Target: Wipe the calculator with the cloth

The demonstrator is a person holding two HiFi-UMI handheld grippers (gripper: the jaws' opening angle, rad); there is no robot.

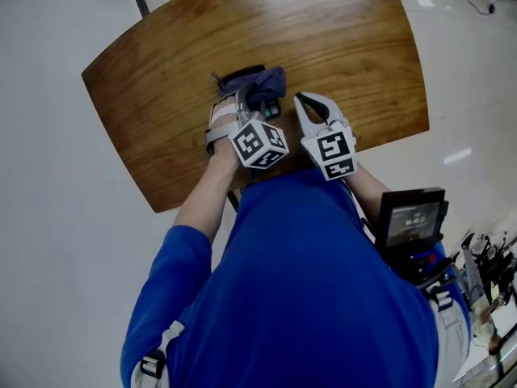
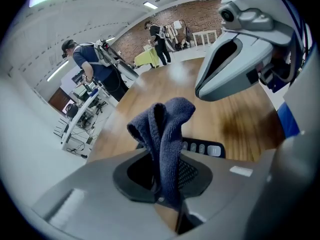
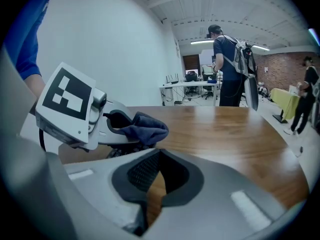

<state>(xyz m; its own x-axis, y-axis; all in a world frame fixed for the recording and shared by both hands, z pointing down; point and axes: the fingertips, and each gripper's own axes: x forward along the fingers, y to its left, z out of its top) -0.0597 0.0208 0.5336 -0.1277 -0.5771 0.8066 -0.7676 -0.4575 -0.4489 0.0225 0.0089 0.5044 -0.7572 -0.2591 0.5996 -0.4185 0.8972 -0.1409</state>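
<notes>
A dark blue cloth [image 2: 167, 126] is pinched in my left gripper [image 2: 165, 189], which is shut on it, with the cloth bunched up above the jaws. In the head view the cloth [image 1: 257, 83] lies over the black calculator [image 1: 272, 108] near the table's front edge, hiding most of it. A row of calculator keys [image 2: 202, 148] shows just beyond the cloth. My right gripper [image 1: 311, 105] is shut and empty, hovering just right of the calculator. From its own view, the right gripper [image 3: 156, 186] faces the left gripper and the cloth [image 3: 145, 128].
The brown wooden table [image 1: 339, 47] stretches away beyond the calculator. A device with a small screen [image 1: 412, 221] hangs at my right hip. People stand by desks and equipment [image 3: 230, 69] in the background, far from the table.
</notes>
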